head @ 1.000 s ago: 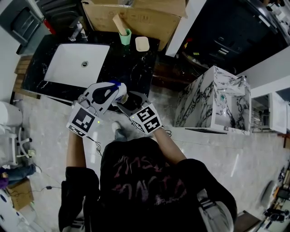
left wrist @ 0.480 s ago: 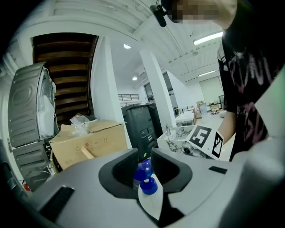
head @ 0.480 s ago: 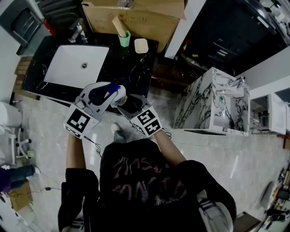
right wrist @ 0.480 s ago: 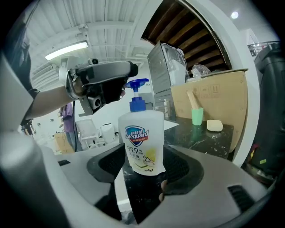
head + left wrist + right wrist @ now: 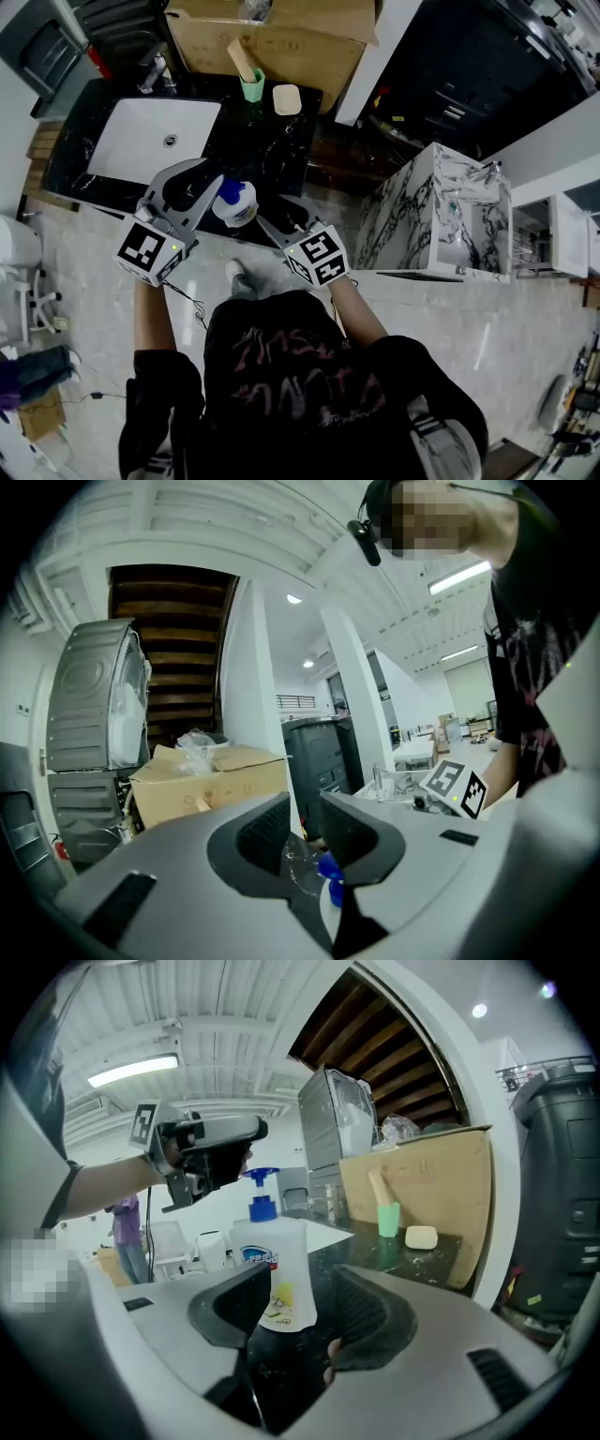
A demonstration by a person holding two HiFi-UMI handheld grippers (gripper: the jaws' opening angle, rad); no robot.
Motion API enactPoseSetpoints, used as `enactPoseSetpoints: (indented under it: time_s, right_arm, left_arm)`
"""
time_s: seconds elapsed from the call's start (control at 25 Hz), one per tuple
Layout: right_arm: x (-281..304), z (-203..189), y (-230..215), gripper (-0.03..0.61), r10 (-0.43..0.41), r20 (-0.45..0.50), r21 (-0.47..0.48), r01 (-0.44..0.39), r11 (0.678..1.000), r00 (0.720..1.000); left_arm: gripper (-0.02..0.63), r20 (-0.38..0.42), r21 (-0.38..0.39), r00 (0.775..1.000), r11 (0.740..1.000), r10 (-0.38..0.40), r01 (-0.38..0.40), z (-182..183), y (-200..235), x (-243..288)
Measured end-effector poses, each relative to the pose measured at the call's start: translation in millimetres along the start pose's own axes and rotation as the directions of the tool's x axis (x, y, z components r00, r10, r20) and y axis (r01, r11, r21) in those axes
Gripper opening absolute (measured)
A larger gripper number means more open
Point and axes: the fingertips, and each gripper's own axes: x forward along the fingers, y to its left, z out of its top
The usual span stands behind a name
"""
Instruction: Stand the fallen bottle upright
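Note:
The white bottle (image 5: 234, 202) with a blue pump stands upright on the black counter (image 5: 272, 150) near its front edge. My left gripper (image 5: 202, 180) is just left of the pump and higher. Its jaws have just been opening and hold nothing. In the left gripper view the blue pump (image 5: 330, 890) shows low between the left gripper (image 5: 305, 822) jaws, untouched. My right gripper (image 5: 279, 214) is on the bottle's near right. In the right gripper view the bottle (image 5: 277, 1274) stands just past the right gripper (image 5: 300, 1302). Those jaws have just been closing a little, and the pads are off the bottle.
A white sink (image 5: 159, 141) with a faucet (image 5: 155, 70) fills the counter's left part. At the back stand a green cup (image 5: 251, 86) and a bar of soap (image 5: 286, 98), before a cardboard box (image 5: 272, 37). A marble block (image 5: 450, 216) stands to the right.
The left gripper, earlier shut on the bottle, has let go and moved left and up. The bottle now stands on its own. The right gripper has drawn back a little.

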Motion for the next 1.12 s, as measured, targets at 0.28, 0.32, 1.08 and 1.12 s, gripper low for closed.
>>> enactPoseSetpoints:
  time_s: [0.28,0.32,1.08,1.12]
  right_arm:
    - [-7,26,-37,0.14,-0.119,0.069,0.0,0.12,0.993,0.99]
    - [-7,30,-41,0.138,-0.132,0.075,0.0,0.133,0.991,0.988]
    - [-6,93,-89,0.014,-0.247,0.182,-0.018,0.254,0.967,0.952]
    - [-6,95,-91,0.014,-0.248,0.183,-0.022,0.256,0.966,0.951]
  left_arm:
    - [0.069,-0.014,-0.114,0.98,0.974,0.197,-0.197,-15,40,-2]
    - [0.065,-0.02,-0.129,0.976,0.967,0.218,-0.219,-17,44,-3]
    - [0.017,-0.103,-0.226,0.93,0.903,0.352,-0.367,-45,64,4]
    - [0.017,-0.103,-0.229,0.929,0.9,0.356,-0.37,-45,64,5]
